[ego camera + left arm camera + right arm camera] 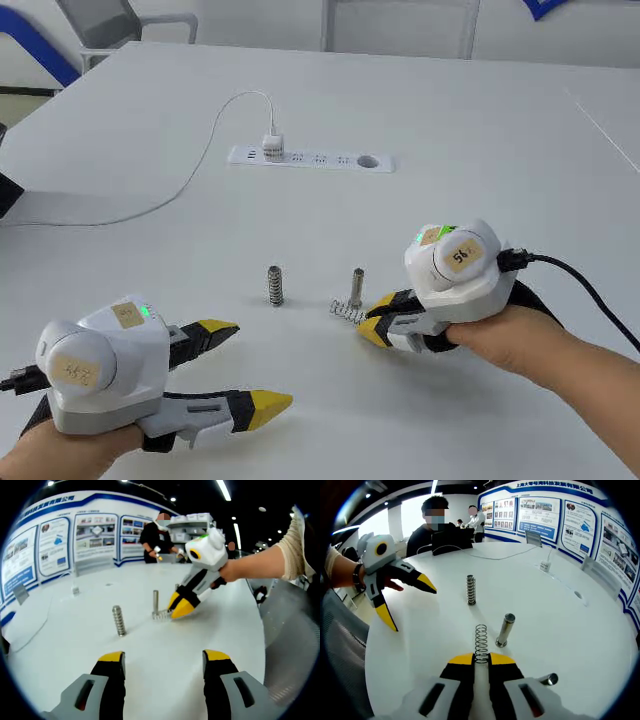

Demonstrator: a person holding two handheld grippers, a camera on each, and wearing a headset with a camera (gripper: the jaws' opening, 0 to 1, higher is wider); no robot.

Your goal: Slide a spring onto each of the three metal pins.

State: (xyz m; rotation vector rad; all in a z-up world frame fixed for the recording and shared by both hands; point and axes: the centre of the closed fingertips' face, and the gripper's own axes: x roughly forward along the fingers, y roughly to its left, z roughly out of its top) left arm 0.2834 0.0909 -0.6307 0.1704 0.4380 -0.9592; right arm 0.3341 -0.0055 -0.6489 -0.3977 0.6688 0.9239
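Two metal pins stand upright mid-table. One pin (pixel 275 285) (pixel 119 620) (pixel 470 590) wears a spring. The other pin (pixel 357 288) (pixel 155 601) (pixel 504 630) is bare. A loose spring (pixel 346 311) (pixel 161 614) (pixel 480 641) lies at the bare pin's foot, and my right gripper (pixel 372 325) (pixel 180 607) (pixel 481 659) is shut on its near end. A third bare pin (pixel 547 680) shows beside the right jaw. My left gripper (pixel 245 365) (pixel 164 656) (pixel 405 600) hovers open near the front left, holding nothing.
A white power strip (pixel 310 158) with a plugged-in charger (pixel 271 146) and its cable lies farther back on the white table (pixel 450 130). Chairs (pixel 100 20) stand at the far edge. People stand beyond the table in both gripper views.
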